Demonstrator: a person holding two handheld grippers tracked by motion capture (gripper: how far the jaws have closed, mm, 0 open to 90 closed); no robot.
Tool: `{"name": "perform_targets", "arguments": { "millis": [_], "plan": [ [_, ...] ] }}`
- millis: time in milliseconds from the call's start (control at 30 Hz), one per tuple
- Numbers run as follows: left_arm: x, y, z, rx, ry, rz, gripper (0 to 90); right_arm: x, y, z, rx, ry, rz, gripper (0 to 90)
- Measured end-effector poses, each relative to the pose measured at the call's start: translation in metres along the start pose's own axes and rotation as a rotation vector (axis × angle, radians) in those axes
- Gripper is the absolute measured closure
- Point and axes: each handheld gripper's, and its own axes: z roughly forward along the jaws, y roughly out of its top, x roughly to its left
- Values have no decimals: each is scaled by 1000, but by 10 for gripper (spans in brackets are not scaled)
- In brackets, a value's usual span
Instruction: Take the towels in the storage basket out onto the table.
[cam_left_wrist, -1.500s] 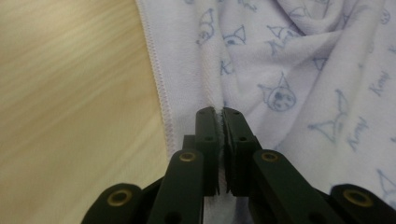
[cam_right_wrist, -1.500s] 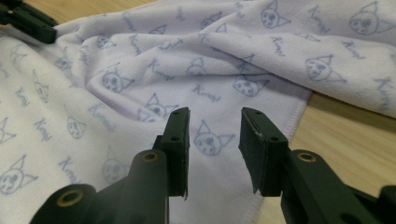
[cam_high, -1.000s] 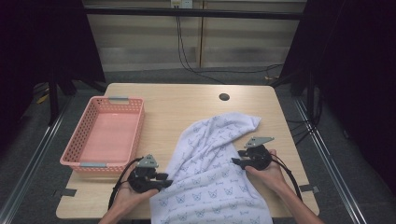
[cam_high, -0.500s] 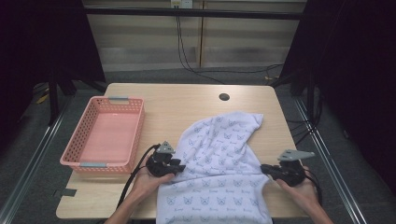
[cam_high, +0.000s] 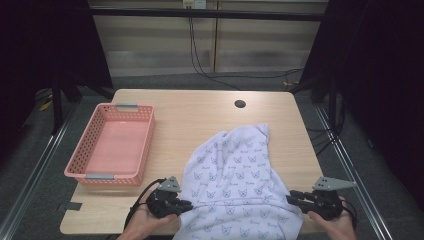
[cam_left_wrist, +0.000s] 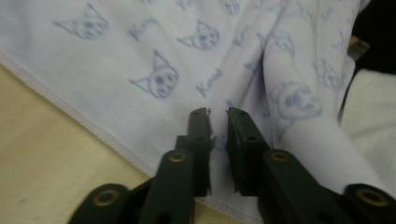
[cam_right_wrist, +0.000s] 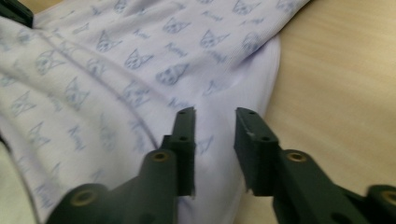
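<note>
**Working the cat-print cloth at the table's near edge**

Lying on the table (cam_high: 200, 107), the cloth (cam_high: 235, 175) spreads to the right of the basket (cam_high: 110, 150), its far end bunched toward the table's hole (cam_high: 240, 104) and its near end hanging over the edge between the person's two hands.

Left gripper (cam_high: 185, 205) sits at the cloth's left hem, between basket and cloth. In the left gripper view its jaws stand close together with a narrow gap, having just been closing; the left gripper (cam_left_wrist: 218, 116) hovers over the hem, and I cannot tell whether any fabric is pinched between the pads.

Right gripper (cam_high: 291, 196) rests at the cloth's right border, on the side away from the basket. In the right gripper view its jaws stand apart, having just been opening; the right gripper (cam_right_wrist: 214, 116) points over the cloth's edge with bare wood beside it, pads off the fabric.
</note>
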Motion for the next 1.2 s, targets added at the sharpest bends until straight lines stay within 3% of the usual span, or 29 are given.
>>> {"name": "perform_targets", "arguments": {
  "millis": [100, 133, 200, 233, 267, 300, 367, 400, 467, 567, 600, 633, 667, 700, 767, 867, 900, 933, 1000, 1067, 1133, 1167, 1200],
  "plan": [
    [24, 14, -1, -77, 43, -66, 700, -7, 14, 13, -11, -27, -20, 626],
    [24, 14, -1, -77, 43, -66, 698, -8, 19, 18, -7, -34, -36, 623],
    [44, 28, 7, -85, 105, -66, 690, -12, 29, 29, -3, -42, -47, 624],
    [51, 32, 11, -96, 103, -78, 685, -14, 34, 35, 4, -54, -66, 623],
    [51, 32, 11, -96, 103, -78, 682, -14, 34, 35, 4, -54, -66, 623],
    [59, 38, 16, -106, 129, -78, 682, -17, 40, 41, 2, -63, -73, 622],
    [68, 44, 22, -107, 131, -97, 657, -24, 53, 56, 2, -71, -75, 608],
    [73, 48, 30, -87, 182, -82, 635, -28, 61, 68, 16, -72, -77, 591],
    [77, 49, 33, -81, 189, -83, 613, -30, 63, 73, 21, -68, -75, 580],
    [82, 52, 41, -93, 202, -86, 598, -33, 73, 96, 61, -93, -77, 538],
    [82, 53, 41, -84, 218, -78, 639, -35, 77, 108, 76, -133, -86, 539],
    [80, 54, 40, -69, 244, -62, 686, -35, 77, 111, 86, -140, -79, 549],
    [80, 54, 40, -69, 244, -62, 765, -35, 77, 111, 86, -140, -79, 549],
    [81, 52, 38, -57, 245, -65, 822, -38, 78, 118, 109, -184, -106, 637],
    [80, 49, 34, -42, 241, -55, 876, -40, 78, 119, 103, -142, -75, 768],
    [78, 47, 31, -54, 247, -57, 890, -36, 78, 114, 96, -148, -103, 810],
    [77, 45, 25, -79, 234, -63, 891, -35, 79, 111, 84, -142, -104, 815],
    [70, 44, 11, -156, 232, -60, 892, -30, 83, 97, 30, -129, -106, 817],
    [64, 45, 2, -184, 223, -44, 892, -27, 85, 89, 7, -124, -112, 817],
    [43, 40, -15, -229, 182, -13, 892, -16, 87, 65, -59, -107, -125, 816],
    [36, 36, -18, -233, 167, -5, 892, -12, 85, 57, -70, -84, -110, 816],
    [24, 26, -20, -200, 129, 12, 892, -4, 77, 47, -58, -67, -121, 815],
    [24, 26, -20, -200, 129, 12, 891, 0, 72, 44, -43, -61, -122, 815]
  ]
}}
